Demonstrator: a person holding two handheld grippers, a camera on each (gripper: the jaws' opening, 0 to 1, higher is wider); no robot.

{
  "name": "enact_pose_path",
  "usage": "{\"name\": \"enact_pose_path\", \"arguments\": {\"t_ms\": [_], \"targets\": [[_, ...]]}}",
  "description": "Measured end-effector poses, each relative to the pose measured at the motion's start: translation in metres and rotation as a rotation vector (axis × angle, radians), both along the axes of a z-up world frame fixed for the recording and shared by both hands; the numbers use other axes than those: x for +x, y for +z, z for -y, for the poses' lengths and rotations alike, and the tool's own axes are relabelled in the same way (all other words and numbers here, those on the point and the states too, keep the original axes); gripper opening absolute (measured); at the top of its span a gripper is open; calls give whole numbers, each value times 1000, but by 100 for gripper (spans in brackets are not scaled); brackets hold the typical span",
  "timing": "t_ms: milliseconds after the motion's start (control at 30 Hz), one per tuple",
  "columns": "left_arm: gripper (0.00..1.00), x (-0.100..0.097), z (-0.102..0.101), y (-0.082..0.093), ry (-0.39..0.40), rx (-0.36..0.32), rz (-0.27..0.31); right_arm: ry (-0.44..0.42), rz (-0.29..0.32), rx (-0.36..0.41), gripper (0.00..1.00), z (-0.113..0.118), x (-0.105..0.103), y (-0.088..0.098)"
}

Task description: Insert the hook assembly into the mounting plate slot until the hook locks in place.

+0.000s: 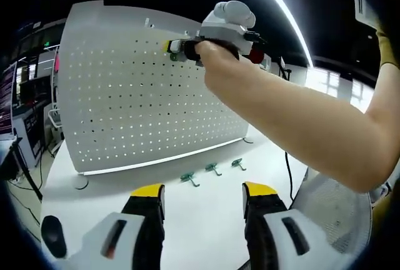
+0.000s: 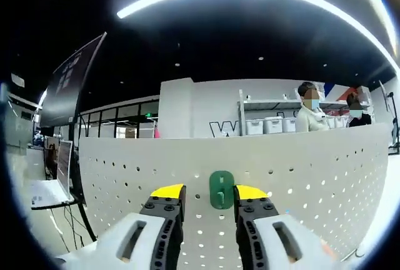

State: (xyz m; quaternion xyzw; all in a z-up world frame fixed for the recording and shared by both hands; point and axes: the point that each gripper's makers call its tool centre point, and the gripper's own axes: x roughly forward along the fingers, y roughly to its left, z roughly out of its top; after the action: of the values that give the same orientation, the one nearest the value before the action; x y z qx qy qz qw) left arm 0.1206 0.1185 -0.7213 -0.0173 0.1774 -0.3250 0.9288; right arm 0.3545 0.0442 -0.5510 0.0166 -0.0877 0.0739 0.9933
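Misalignment is the risk: the right hand-held gripper (image 2: 209, 200) pinches a green plastic hook (image 2: 221, 189) against the upper part of the white perforated metal pegboard (image 2: 300, 170), and any tilt could make it miss its slot and drop, while the left hand-held gripper (image 1: 203, 190) hangs wide and empty.

Legible text: one large dark letter "W" (image 2: 220, 129), partly cut off, on the far white wall (image 2: 187, 107), right gripper view.
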Motion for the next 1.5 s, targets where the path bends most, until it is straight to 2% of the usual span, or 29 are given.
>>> {"name": "enact_pose_path", "arguments": {"t_ms": [467,800,1233,1500], "targets": [[51,0,2,2,0,1,1,18,-6,-47,25,3,-2,1],[51,-2,12,7,-22,8,14,21,-18,-59,24,8,-12,2],[50,-4,16,9,-24,33,20,46,-26,-59,25,11,-32,0],[50,-3,16,13,-12,42,29,41,-12,-67,25,22,-36,5]]}}
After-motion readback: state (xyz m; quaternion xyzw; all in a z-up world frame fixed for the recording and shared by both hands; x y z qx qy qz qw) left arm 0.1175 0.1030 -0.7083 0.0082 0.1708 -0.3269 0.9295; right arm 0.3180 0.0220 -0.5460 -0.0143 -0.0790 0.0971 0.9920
